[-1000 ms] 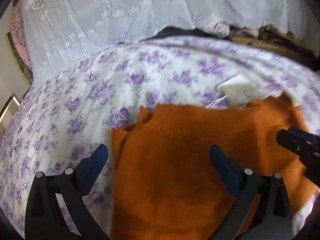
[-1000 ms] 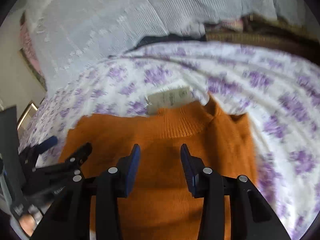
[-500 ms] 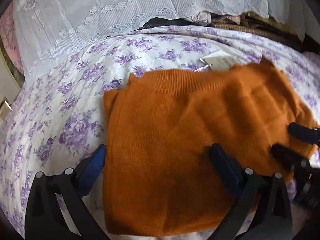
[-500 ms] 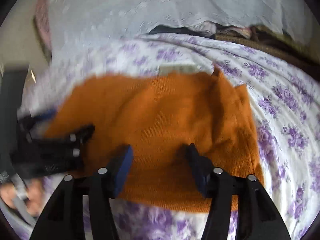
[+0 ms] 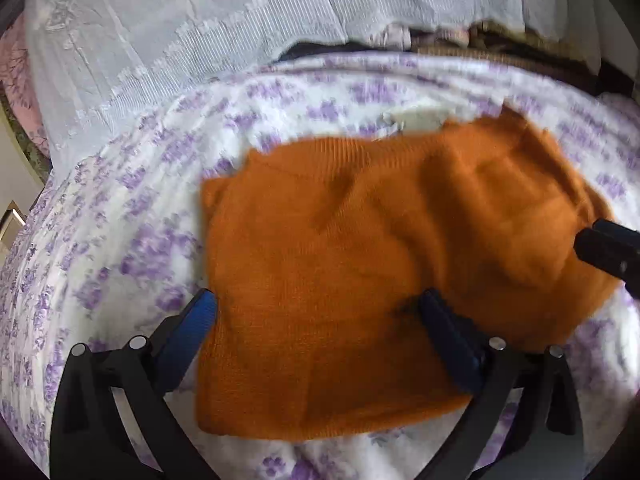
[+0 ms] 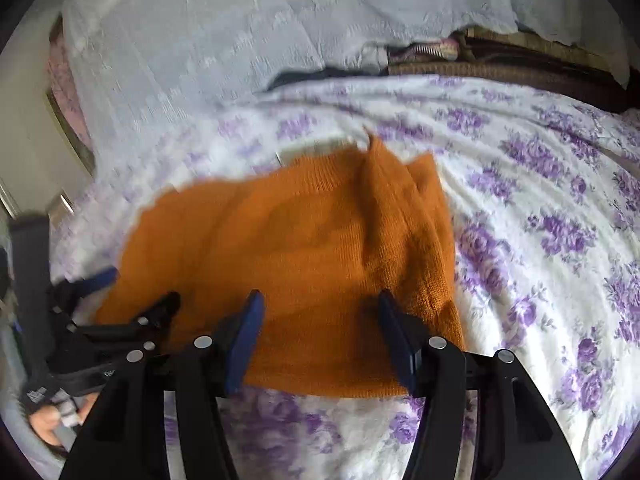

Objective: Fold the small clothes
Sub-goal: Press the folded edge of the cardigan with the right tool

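Both grippers, left gripper (image 5: pixel 316 316) and right gripper (image 6: pixel 320 316), stand spread and empty over the folded orange knit sweater (image 5: pixel 360 260); right jaws just widened; white paper tag (image 5: pixel 420 120) at twelve o'clock on the purple-flowered white bedspread (image 6: pixel 540 220).

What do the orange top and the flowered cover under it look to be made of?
Top: looks like knitted wool or acrylic, matte and soft; fine ribbing shows at the neckline. Cover: seemingly printed cotton, matte and slightly puckered; purple flowers on white, soft wrinkles.

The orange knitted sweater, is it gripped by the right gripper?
No, the right gripper stands open above the orange knitted sweater, its blue pads apart and pressing nothing.
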A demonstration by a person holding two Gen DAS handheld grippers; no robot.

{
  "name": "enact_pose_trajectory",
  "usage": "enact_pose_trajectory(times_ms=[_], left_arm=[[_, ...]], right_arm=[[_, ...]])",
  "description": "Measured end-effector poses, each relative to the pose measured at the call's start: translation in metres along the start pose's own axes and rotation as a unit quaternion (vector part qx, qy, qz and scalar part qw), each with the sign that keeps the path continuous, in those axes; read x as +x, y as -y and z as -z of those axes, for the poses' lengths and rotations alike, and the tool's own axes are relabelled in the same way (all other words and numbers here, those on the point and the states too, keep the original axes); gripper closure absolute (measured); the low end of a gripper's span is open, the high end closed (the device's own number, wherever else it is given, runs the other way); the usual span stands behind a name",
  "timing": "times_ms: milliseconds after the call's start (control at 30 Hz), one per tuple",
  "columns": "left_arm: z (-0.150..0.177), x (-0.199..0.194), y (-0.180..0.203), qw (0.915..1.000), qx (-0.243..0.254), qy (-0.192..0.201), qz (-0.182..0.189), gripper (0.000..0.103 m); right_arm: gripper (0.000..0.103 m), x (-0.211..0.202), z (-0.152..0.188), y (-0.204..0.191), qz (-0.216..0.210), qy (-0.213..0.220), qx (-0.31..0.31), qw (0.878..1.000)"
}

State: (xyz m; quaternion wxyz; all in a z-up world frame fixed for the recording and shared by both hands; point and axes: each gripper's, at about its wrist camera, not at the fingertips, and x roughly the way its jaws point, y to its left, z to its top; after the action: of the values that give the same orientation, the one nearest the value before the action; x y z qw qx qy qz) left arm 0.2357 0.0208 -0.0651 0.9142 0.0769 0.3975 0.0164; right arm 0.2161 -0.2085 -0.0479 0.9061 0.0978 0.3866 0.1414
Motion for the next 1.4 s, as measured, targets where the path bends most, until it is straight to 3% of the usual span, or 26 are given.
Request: enact_pose_trajectory(times_ms=[167, 300, 400, 567, 800, 1000, 1167, 1233, 1333, 1400], left_arm=[[-0.021, -0.01, 0.009, 0.9996, -0.02, 0.003, 0.021, 0.004], [-0.035, -0.001, 0.025, 0.9991, -0.03, -0.006, 0.028, 0.004], [-0.031, 0.028, 0.033, 0.9984, -0.03, -0.037, 0.029, 0.004], [-0.024, 0.024, 0.03, 0.999, -0.029, -0.012, 0.032, 0.004], [-0.02, 0.003, 0.022, 0.9985, -0.033, 0.02, 0.04, 0.005], [-0.015, -0.014, 0.008, 0.9978, -0.043, 0.039, 0.034, 0.005], [-0.008, -0.021, -0.011, 0.9981, -0.039, 0.045, 0.012, 0.005], [-0.005, -0.02, -0.019, 0.9981, -0.039, 0.048, 0.002, 0.005], [-0.006, -0.012, -0.03, 0.9979, -0.056, 0.032, 0.01, 0.004], [-0.006, -0.008, -0.032, 0.9976, -0.061, 0.024, 0.021, 0.005]], right_arm=[[0.041, -0.024, -0.006, 0.039, -0.016, 0.036, 0.083, 0.996], [0.041, -0.025, 0.002, 0.065, -0.036, 0.028, 0.143, 0.989], [0.041, -0.021, 0.009, 0.069, -0.038, 0.019, 0.157, 0.987], [0.041, -0.014, 0.02, 0.077, -0.041, 0.009, 0.187, 0.981], [0.04, -0.008, 0.023, 0.071, -0.027, 0.005, 0.181, 0.983], [0.038, 0.01, 0.006, 0.069, -0.023, -0.011, 0.199, 0.98], [0.037, 0.033, -0.018, 0.065, 0.019, -0.04, 0.226, 0.973], [0.035, 0.035, -0.017, 0.065, 0.018, -0.029, 0.236, 0.971], [0.036, 0.028, 0.003, 0.065, -0.001, 0.021, 0.215, 0.976], [0.036, 0.026, 0.002, 0.062, 0.0, 0.009, 0.189, 0.982]])
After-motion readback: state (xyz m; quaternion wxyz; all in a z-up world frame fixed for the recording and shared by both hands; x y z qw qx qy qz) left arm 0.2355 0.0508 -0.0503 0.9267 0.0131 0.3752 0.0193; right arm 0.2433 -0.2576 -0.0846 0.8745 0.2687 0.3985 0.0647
